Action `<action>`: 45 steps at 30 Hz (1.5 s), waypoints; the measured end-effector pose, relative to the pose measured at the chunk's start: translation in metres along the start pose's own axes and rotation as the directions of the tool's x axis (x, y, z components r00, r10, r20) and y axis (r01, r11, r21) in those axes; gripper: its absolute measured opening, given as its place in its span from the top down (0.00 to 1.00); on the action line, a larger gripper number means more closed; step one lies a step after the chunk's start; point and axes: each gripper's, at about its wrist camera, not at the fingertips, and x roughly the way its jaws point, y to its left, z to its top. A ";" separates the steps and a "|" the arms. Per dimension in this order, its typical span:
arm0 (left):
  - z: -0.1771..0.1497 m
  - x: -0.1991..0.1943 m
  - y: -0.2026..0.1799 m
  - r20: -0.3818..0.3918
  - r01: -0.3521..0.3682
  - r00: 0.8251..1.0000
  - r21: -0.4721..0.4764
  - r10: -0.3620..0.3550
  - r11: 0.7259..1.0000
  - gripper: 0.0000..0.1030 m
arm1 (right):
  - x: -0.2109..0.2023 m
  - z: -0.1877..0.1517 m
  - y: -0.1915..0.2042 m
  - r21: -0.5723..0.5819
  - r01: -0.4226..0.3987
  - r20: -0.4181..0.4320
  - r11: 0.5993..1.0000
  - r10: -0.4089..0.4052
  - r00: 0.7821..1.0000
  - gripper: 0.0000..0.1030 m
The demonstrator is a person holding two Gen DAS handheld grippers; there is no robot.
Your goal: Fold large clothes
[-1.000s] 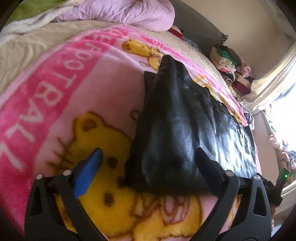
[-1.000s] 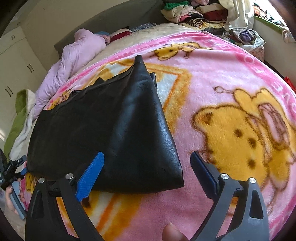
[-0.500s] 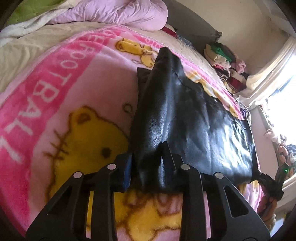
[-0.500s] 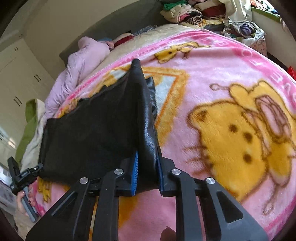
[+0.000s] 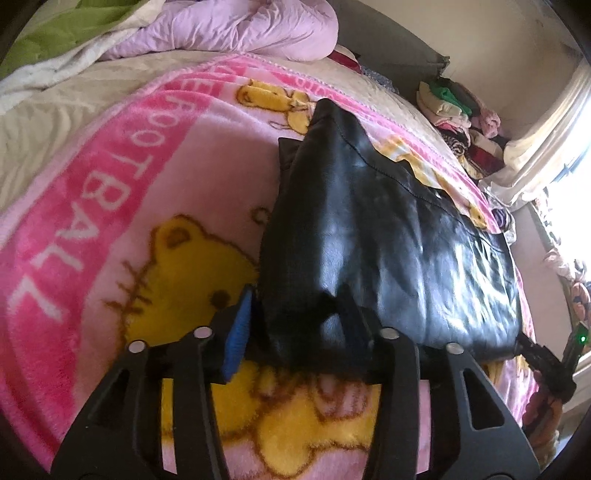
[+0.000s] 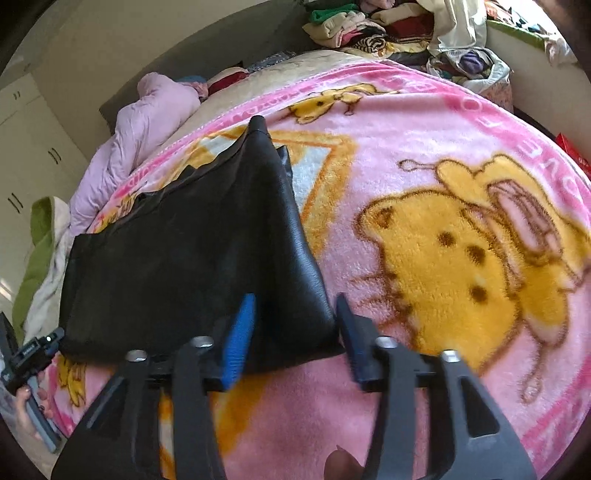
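Observation:
A black leather-look garment (image 5: 369,221) lies folded flat on the pink bear blanket (image 5: 110,206). My left gripper (image 5: 299,325) straddles its near left corner; its jaws are opening, and the blue pad (image 5: 240,332) stands just off the edge. In the right wrist view the same garment (image 6: 192,251) tapers to a point at the far end. My right gripper (image 6: 293,328) is around the near right corner, its jaws opening too, with gaps beside both fingers. Each view shows the other gripper at the garment's opposite corner: the right one (image 5: 546,362) and the left one (image 6: 33,354).
A lilac quilt (image 5: 240,29) and a green and white cover (image 5: 55,48) are bunched at the head of the bed. Folded clothes are piled (image 6: 369,26) beyond the bed's far corner. White cupboard doors (image 6: 22,155) stand on the left, and a bright window (image 5: 569,173) on the right.
A second ago both grippers stood wide open at the garment's near corners. Half a second ago both were pinched on those corners. Now both jaws have spread apart again.

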 end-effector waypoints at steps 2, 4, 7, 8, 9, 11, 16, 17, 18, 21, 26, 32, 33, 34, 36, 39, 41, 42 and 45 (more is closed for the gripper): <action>0.000 -0.003 -0.004 0.006 -0.021 1.000 0.023 0.021 1.000 0.50 | -0.004 0.000 0.005 -0.021 0.009 0.014 1.000 -0.009 1.000 0.34; 0.000 -0.008 -0.011 0.019 -0.053 0.998 0.054 0.052 0.997 0.39 | -0.009 0.000 0.010 -0.049 0.020 0.034 0.999 -0.018 0.999 0.25; 0.001 -0.013 -0.018 0.031 -0.072 0.997 0.081 0.069 0.994 0.29 | -0.015 0.001 0.021 -0.086 0.021 0.057 0.996 -0.016 0.998 0.16; 0.001 -0.015 -0.021 0.039 -0.082 0.996 0.093 0.079 0.992 0.27 | -0.018 0.001 0.024 -0.095 0.012 0.063 0.995 -0.006 0.998 0.15; 0.002 -0.018 -0.024 0.044 -0.089 0.995 0.106 0.085 0.990 0.23 | -0.020 0.001 0.026 -0.100 0.008 0.066 0.995 -0.002 0.998 0.13; 0.002 -0.021 -0.029 0.053 -0.096 0.995 0.124 0.090 0.988 0.21 | -0.024 0.001 0.031 -0.114 -0.004 0.074 0.994 0.013 0.997 0.09; 0.000 -0.029 -0.043 0.077 -0.122 0.991 0.168 0.111 0.978 0.09 | -0.032 0.001 0.046 -0.150 -0.033 0.079 0.988 0.045 0.996 0.07; 0.000 -0.030 -0.044 0.080 -0.124 0.991 0.171 0.112 0.978 0.09 | -0.033 0.001 0.048 -0.154 -0.037 0.080 0.987 0.050 0.996 0.07; 0.000 -0.032 -0.045 0.083 -0.127 0.990 0.172 0.114 0.977 0.09 | -0.034 0.001 0.051 -0.159 -0.040 0.082 0.986 0.054 0.995 0.07; -0.001 -0.036 -0.047 0.093 -0.130 0.989 0.175 0.115 0.976 0.09 | -0.037 0.000 0.058 -0.172 -0.055 0.085 0.984 0.070 0.994 0.07; -0.002 -0.043 -0.046 0.108 -0.137 0.987 0.170 0.120 0.976 0.09 | -0.041 -0.002 0.071 -0.200 -0.074 0.083 0.977 0.092 0.992 0.07; -0.004 -0.051 -0.036 0.125 -0.153 0.983 0.152 0.134 0.976 0.09 | -0.040 -0.007 0.095 -0.254 -0.106 0.068 0.961 0.128 0.989 0.07; -0.005 -0.052 -0.034 0.126 -0.156 0.982 0.149 0.138 0.977 0.09 | -0.039 -0.008 0.099 -0.263 -0.113 0.064 0.958 0.134 0.989 0.07; -0.005 -0.053 -0.031 0.128 -0.159 0.982 0.143 0.141 0.977 0.09 | -0.038 -0.010 0.105 -0.274 -0.119 0.059 0.954 0.140 0.988 0.07; -0.005 -0.054 -0.027 0.128 -0.166 0.981 0.136 0.149 0.977 0.09 | -0.035 -0.012 0.113 -0.289 -0.127 0.050 0.949 0.148 0.988 0.07; -0.007 -0.057 -0.019 0.133 -0.180 0.977 0.121 0.164 0.976 0.09 | -0.030 -0.017 0.129 -0.323 -0.140 0.033 0.936 0.159 0.987 0.07; -0.008 -0.059 -0.013 0.135 -0.185 0.976 0.107 0.170 0.977 0.09 | -0.026 -0.022 0.141 -0.351 -0.147 0.022 0.925 0.165 0.986 0.07; -0.008 -0.060 -0.011 0.136 -0.186 0.976 0.104 0.172 0.977 0.09 | -0.025 -0.024 0.145 -0.363 -0.150 0.017 0.920 0.167 0.986 0.07; -0.008 -0.063 -0.004 0.139 -0.200 0.973 0.090 0.186 0.976 0.09 | -0.018 -0.030 0.161 -0.401 -0.158 0.002 0.902 0.173 0.985 0.07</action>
